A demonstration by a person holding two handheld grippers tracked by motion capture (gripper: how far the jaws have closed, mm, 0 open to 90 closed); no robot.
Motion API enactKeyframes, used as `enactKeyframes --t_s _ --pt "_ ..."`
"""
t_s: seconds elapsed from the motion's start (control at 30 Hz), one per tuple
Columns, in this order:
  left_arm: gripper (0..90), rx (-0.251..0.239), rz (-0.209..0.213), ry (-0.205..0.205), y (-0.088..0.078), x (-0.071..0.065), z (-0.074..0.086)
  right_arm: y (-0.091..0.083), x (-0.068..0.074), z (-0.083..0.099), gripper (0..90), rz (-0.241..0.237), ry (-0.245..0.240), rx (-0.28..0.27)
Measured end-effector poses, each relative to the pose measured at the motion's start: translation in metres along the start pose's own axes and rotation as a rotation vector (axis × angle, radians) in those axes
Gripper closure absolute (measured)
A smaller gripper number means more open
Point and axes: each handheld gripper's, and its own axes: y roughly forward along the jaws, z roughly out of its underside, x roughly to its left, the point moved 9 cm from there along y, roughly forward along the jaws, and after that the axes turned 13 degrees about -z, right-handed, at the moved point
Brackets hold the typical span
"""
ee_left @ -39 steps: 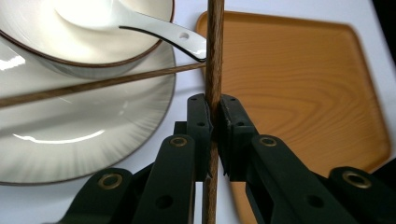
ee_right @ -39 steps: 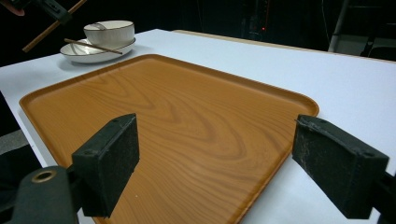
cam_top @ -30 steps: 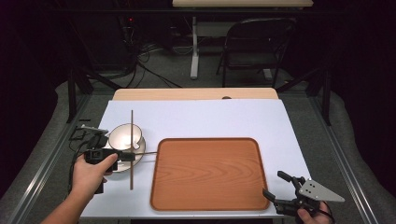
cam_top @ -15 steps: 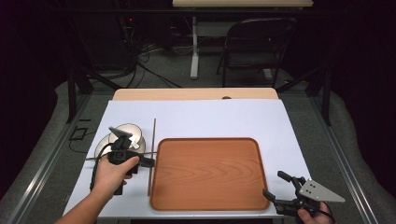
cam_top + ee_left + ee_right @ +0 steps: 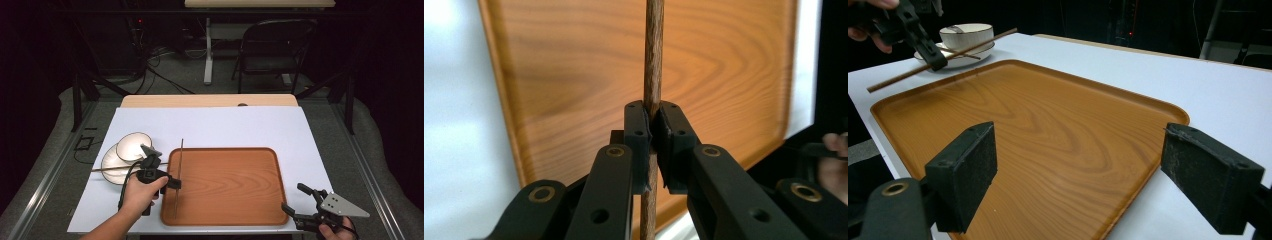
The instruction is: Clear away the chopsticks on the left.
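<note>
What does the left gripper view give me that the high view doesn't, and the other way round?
The left gripper view shows the grip itself: the left gripper has its pads pressed on the brown chopstick, which runs upright between them over the tray's wood grain.

The high view adds the layout: the bowl on its plate left of the tray, a second chopstick lying across the plate, and the right gripper with open jaws at the tray's near right corner.

Both show the wooden tray, the white table and the held chopstick above the tray's left part.
</note>
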Motion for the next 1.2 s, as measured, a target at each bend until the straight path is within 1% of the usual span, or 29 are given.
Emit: enactKeyframes --t_s 0.03,0.07,0.17,0.2,0.23,0.3,0.37,0.4,0.43,0.47,0.53,0.57,0.6,0.67,0.73,0.77,0.8,0.83,0.9,1.03,1.1,1.13,1.17,1.2 --pt "83.7 0.003 -0.007 -0.009 0.002 0.001 0.001 0.0 0.0 0.0 14.3 0.0 0.001 -0.001" --pt "83.7 0.014 -0.02 -0.005 0.006 0.005 0.003 0.0 0.0 0.0 14.3 0.0 0.001 -0.001" --pt "83.7 0.014 -0.039 -0.025 0.011 0.01 0.005 0.0 0.0 0.0 14.3 -0.001 0.001 -0.001" --pt "83.6 0.025 -0.041 -0.026 0.012 0.012 0.006 0.0 0.0 0.0 14.3 -0.001 0.001 -0.001" --pt "83.6 0.025 -0.041 -0.026 0.012 0.012 0.006 0.0 0.0 0.0 14.3 -0.001 0.001 -0.001" --pt "83.6 0.021 -0.05 -0.054 0.018 0.018 0.007 0.0 0.0 0.0 14.3 -0.002 -0.002 -0.001" --pt "83.6 0.038 -0.057 -0.057 0.019 0.021 0.008 0.0 0.0 0.0 14.3 -0.002 -0.001 -0.001" --pt "83.6 0.033 -0.063 -0.058 0.02 0.022 0.008 0.0 0.0 0.0 14.3 -0.002 -0.003 -0.001" --pt "83.5 0.026 -0.066 -0.069 0.021 0.022 0.008 0.0 0.0 0.0 14.3 -0.002 -0.003 -0.001" --pt "83.5 0.041 -0.054 -0.065 0.019 0.023 0.008 0.0 0.0 0.0 14.3 -0.001 -0.002 -0.002" --pt "83.3 0.04 -0.059 -0.064 0.019 0.024 0.008 0.0 0.0 0.0 14.3 -0.001 -0.001 -0.001" --pt "83.2 0.013 -0.076 -0.076 0.021 0.024 0.007 0.0 0.0 0.0 14.3 -0.001 -0.001 -0.001" --pt "82.9 0.005 -0.089 -0.08 0.022 0.026 0.006 0.0 0.0 0.0 14.3 -0.002 -0.001 -0.001" --pt "82.0 0.011 -0.098 -0.083 0.024 0.027 0.006 0.0 0.0 0.0 14.3 -0.002 -0.003 -0.002" --pt "82.0 0.005 -0.086 -0.091 0.026 0.027 0.005 0.0 0.0 0.0 14.3 -0.002 -0.002 -0.002" --pt "82.2 0.012 -0.111 -0.08 0.025 0.028 0.006 0.0 0.0 0.0 14.3 -0.002 -0.003 -0.003" --pt "82.2 0.02 -0.088 -0.074 0.024 0.027 0.006 0.0 0.001 0.0 14.3 -0.003 -0.002 -0.005" --pt "81.8 0.01 -0.096 -0.073 0.025 0.027 0.006 0.0 0.001 0.0 14.3 -0.002 -0.002 -0.006" --pt "81.8 0.01 -0.099 -0.071 0.025 0.027 0.006 0.0 0.001 0.0 14.3 -0.002 -0.001 -0.006" --pt "80.7 -0.004 -0.097 -0.079 0.025 0.027 0.005 0.0 0.001 0.0 14.3 -0.003 0.0 -0.007" --pt "79.9 -0.007 -0.094 -0.074 0.023 0.026 0.005 0.0 0.001 0.0 14.3 -0.002 0.002 -0.005" --pt "79.1 -0.007 -0.082 -0.065 0.02 0.024 0.006 0.0 0.001 0.0 14.3 -0.002 0.002 -0.005" --pt "78.6 -0.016 -0.085 -0.058 0.019 0.024 0.006 0.0 0.001 0.0 14.3 -0.002 0.0 -0.006" --pt "78.4 -0.021 -0.083 -0.062 0.017 0.023 0.005 0.0 0.001 -0.001 14.3 -0.002 -0.002 -0.006"
